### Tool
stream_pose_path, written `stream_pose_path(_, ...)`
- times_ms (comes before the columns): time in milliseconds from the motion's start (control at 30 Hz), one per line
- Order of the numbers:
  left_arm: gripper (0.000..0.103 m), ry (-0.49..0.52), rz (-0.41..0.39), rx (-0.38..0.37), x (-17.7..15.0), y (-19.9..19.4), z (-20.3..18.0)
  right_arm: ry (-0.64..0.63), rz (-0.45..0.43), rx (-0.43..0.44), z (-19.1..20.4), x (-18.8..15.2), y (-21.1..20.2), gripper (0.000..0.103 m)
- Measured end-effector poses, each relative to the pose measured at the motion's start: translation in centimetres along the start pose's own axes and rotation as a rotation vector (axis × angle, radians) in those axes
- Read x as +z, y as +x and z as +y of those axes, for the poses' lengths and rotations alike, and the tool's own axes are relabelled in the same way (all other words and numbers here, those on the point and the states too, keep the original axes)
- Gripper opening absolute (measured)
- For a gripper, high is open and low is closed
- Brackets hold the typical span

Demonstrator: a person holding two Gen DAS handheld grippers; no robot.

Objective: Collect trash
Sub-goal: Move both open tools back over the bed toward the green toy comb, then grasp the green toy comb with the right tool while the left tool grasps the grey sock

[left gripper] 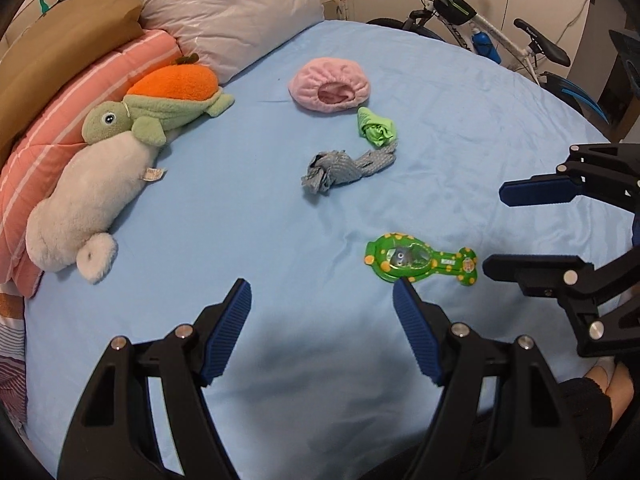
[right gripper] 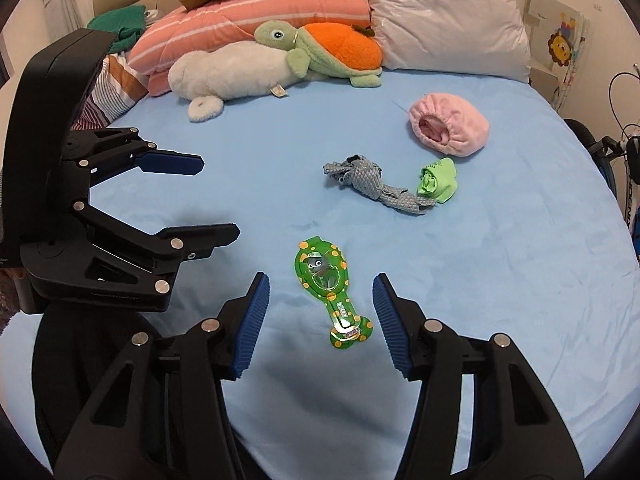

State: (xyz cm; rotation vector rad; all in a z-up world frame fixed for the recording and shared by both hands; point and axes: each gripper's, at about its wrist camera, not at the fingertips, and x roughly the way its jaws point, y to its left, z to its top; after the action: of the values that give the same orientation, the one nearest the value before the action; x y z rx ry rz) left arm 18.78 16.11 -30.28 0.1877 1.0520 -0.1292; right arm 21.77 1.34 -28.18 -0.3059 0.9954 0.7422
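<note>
As both gape | green toy package (right gripper: 329,289) between right tongs (right gripper: 321,294)

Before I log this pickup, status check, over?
Left gripper open, empty. Right gripper open, lined up over green toy package on blue sheet. Nothing in the way.

**Count on the bed**

Two plush toys: one turtle (right gripper: 320,50), one white animal (right gripper: 228,74). Three cloth items: one pink cap (right gripper: 450,130), one green bundle (right gripper: 438,182), one grey rag (right gripper: 372,188). One green toy package (right gripper: 328,284). Two pillows (right gripper: 444,20).
</note>
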Motion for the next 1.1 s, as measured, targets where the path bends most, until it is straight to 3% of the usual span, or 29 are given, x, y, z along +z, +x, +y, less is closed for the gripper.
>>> stream_pose_path(467, 0.074, 0.096, 0.1, -0.007, -1.2, 6.6, 0.3, -0.008, 0.118, 0.011, -0.9, -1.5, 9.0, 0.053)
stream_pose_path(533, 0.074, 0.105, 0.104, -0.008, -1.2, 7.2, 0.2, -0.019, 0.105, 0.011, -0.9, -1.3, 9.1, 0.051)
stream_pose_path(633, 0.074, 0.109, 0.103, -0.012, -1.0, 7.7, 0.2, -0.047, 0.098, 0.015, -0.8, -1.0, 9.3, 0.04)
stream_pose_path(933, 0.073, 0.114, 0.089, -0.008, 0.2, 7.9, -0.1, -0.05, 0.075, 0.014, -1.3, -0.4, 8.8, 0.033)
stream_pose_path(1100, 0.073, 0.124, 0.047, -0.01, 2.5, 7.6, -0.5, -0.036, 0.056, -0.007, -2.4, 0.3, 8.1, 0.03)
